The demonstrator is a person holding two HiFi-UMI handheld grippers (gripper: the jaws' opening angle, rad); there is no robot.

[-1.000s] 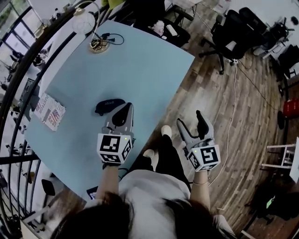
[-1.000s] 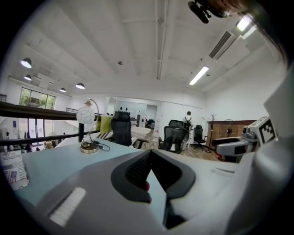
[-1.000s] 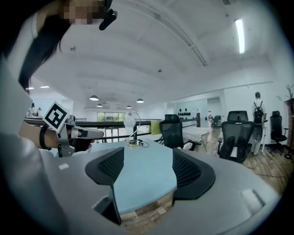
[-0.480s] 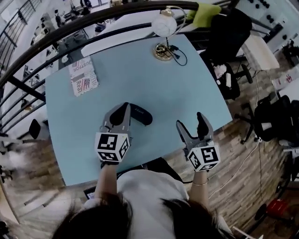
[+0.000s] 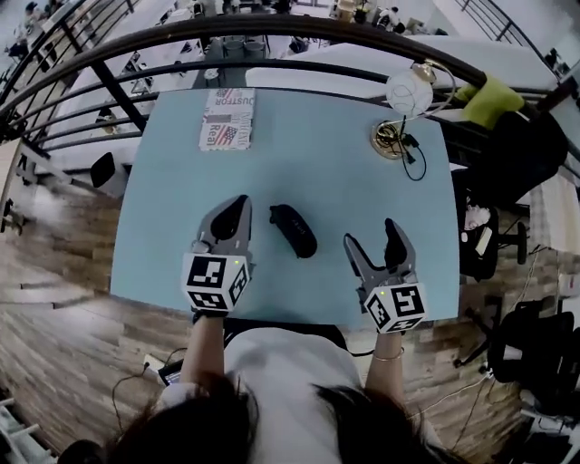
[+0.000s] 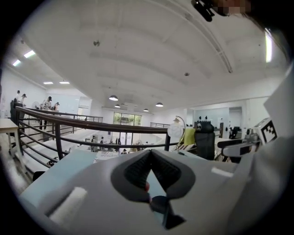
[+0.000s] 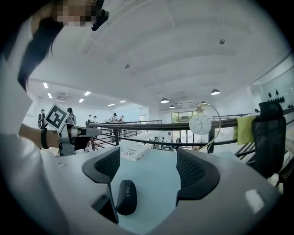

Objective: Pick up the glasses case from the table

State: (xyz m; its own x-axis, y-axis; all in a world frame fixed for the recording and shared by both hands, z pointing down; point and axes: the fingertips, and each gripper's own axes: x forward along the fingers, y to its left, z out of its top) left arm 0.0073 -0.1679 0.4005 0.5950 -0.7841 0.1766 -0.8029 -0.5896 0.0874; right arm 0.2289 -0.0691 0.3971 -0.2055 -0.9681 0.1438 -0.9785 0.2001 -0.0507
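A dark oval glasses case lies on the light blue table, near its front edge and between my two grippers. In the right gripper view the case sits low and left, just in front of the left jaw and apart from it. My right gripper hovers over the table to the right of the case. Its jaws are opening, and the gap holds nothing. To the left of the case, my left gripper has its fingertips pressed together on nothing.
A striped booklet lies at the table's far edge. A globe lamp with a brass base and a cable stands at the far right. A dark railing runs behind the table. A black chair stands to the right.
The head view has swung round, and the table now lies square in front. Both grippers have come over it, either side of the case; the right one was over the floor.
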